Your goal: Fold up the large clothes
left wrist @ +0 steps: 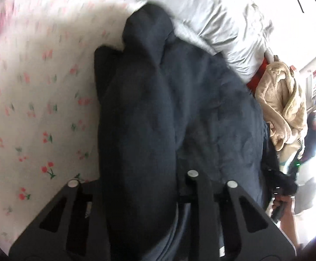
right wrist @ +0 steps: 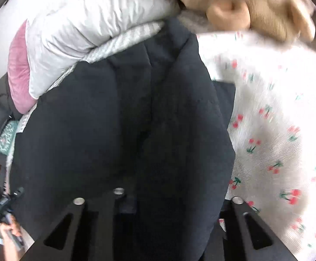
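A large dark navy garment (left wrist: 158,108) lies bunched on a white bed sheet with a cherry print (left wrist: 31,100). In the left wrist view a thick fold of it runs between my left gripper's (left wrist: 136,187) fingers, which are shut on it. In the right wrist view the same garment (right wrist: 123,117) fills the middle, and my right gripper (right wrist: 158,198) is shut on another thick fold of it. The fingertips are hidden in the cloth in both views.
A white puffy duvet (left wrist: 218,26) lies beyond the garment, with a beige fleece garment (left wrist: 281,100) beside it. A pink pillow (right wrist: 19,71) sits at the left in the right wrist view. The cherry sheet (right wrist: 277,117) spreads to the right.
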Motion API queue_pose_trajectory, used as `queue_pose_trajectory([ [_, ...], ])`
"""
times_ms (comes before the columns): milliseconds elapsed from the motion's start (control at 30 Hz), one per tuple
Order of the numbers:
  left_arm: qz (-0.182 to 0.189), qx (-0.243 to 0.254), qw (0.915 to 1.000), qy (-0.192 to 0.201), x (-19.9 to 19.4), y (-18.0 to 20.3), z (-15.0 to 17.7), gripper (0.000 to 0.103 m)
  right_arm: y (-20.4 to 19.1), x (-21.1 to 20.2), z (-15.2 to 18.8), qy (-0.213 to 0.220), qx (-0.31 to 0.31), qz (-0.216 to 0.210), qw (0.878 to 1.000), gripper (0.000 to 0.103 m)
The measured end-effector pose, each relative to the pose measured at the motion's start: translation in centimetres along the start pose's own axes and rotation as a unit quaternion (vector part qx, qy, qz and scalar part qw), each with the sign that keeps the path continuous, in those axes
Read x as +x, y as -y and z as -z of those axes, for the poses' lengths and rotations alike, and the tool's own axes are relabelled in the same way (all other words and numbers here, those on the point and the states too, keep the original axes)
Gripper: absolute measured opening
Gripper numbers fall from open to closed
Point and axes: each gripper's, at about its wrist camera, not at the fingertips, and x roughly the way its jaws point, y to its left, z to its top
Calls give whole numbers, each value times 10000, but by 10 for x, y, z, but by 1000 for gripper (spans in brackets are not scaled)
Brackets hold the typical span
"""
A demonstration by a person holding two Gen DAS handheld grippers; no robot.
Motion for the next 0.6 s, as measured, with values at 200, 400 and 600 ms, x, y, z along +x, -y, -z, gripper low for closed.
queue_pose_trajectory([
  [200, 609, 280, 9956, 649, -93, 74, -22, 25, -49, -101, -18, 771, -278, -637, 9946, 20],
  [400, 739, 467, 9922, 891, -193, 101, -3, 25, -82, -206, 0, 1159, -712, -685, 9883, 20],
  [600, 819, -168, 9946, 615, -231, 44, 42, 28, -34, -237, 40, 774, -334, -1044, 9910, 23],
])
